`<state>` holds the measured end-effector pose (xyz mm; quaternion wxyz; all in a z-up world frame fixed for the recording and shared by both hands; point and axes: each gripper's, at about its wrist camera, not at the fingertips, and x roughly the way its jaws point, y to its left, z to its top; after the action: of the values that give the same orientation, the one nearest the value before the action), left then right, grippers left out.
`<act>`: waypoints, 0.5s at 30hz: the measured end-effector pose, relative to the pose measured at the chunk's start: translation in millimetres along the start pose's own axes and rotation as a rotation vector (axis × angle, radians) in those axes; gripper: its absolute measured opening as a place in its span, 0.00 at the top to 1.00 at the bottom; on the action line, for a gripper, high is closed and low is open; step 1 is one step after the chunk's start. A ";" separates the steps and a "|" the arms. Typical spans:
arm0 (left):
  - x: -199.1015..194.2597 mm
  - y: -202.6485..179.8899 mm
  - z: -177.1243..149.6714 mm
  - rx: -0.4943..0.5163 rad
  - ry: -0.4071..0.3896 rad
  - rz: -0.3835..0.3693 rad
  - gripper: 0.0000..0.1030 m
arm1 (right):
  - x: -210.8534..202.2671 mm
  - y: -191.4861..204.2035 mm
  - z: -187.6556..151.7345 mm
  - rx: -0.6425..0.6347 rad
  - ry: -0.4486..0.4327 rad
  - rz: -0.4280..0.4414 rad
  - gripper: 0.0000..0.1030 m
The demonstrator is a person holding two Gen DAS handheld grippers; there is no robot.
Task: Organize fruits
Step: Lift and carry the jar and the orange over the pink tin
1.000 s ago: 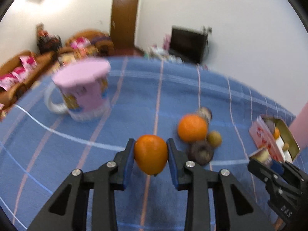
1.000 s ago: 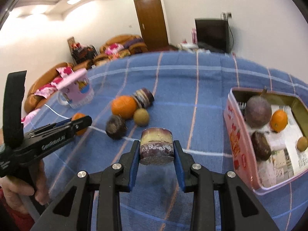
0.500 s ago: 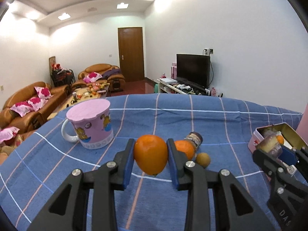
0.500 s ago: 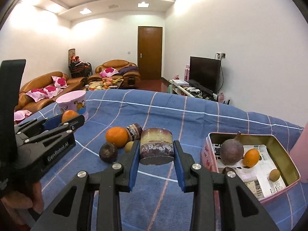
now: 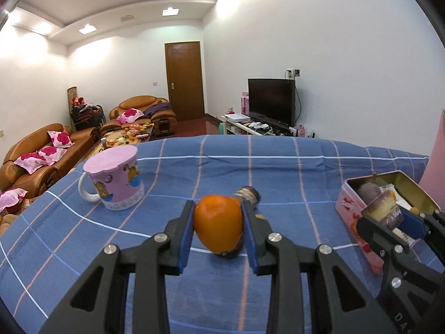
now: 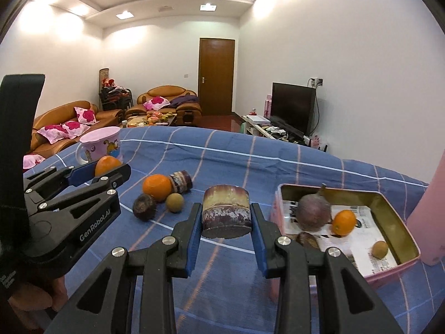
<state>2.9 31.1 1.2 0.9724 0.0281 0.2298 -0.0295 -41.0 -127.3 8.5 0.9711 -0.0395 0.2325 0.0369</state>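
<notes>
1. Between the blue pads of the left gripper (image 5: 217,226), an orange (image 5: 217,224) was clamped, held clear above the cloth; the jaws were closed tight against its sides.
2. The right gripper (image 6: 225,217) was likewise closed on a short cylindrical piece (image 6: 225,211), purple-brown and yellowish, possibly cut sugarcane, held just left of the tin.
3. The pink tin (image 6: 400,267) lay open on the right of the surface, lined with printed paper and holding a large purple fruit (image 6: 313,213), a small orange (image 6: 344,222), a small brownish fruit (image 6: 380,249) and a dark fruit partly hidden behind the right finger.
4. Loose on the cloth, close together, lay a second orange (image 6: 157,188), a dark round fruit (image 6: 144,207), a small tan fruit (image 6: 175,202) and another cylindrical piece (image 6: 181,181).
5. A pink cartoon mug (image 5: 114,182) with a pink lid stood well apart to the left.
6. The surface was covered by a blue checked cloth (image 5: 278,178) with white and pink lines, slightly creased.
7. Beyond it the room held brown leather sofas (image 5: 36,156) with pink flowered cushions, a cluttered coffee table, a wooden door (image 5: 184,80), a dark television (image 5: 271,100) on a low white stand, white walls and recessed ceiling lights.
</notes>
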 end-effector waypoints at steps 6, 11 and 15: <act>-5.4 -21.4 -1.5 0.009 -0.007 -0.015 0.67 | -4.9 -17.3 -2.6 0.013 0.001 -0.017 0.66; -7.6 -38.2 -0.9 0.010 -0.015 -0.032 0.67 | -10.1 -33.3 -3.9 0.023 -0.010 -0.039 0.66; -8.0 -50.5 -0.3 0.005 -0.013 -0.046 0.67 | -11.2 -46.9 -4.3 0.037 -0.008 -0.053 0.66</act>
<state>-7.9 -18.8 2.4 0.9728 0.0253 0.2241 -0.0525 -48.7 -175.0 12.6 0.9733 -0.0274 0.2279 0.0068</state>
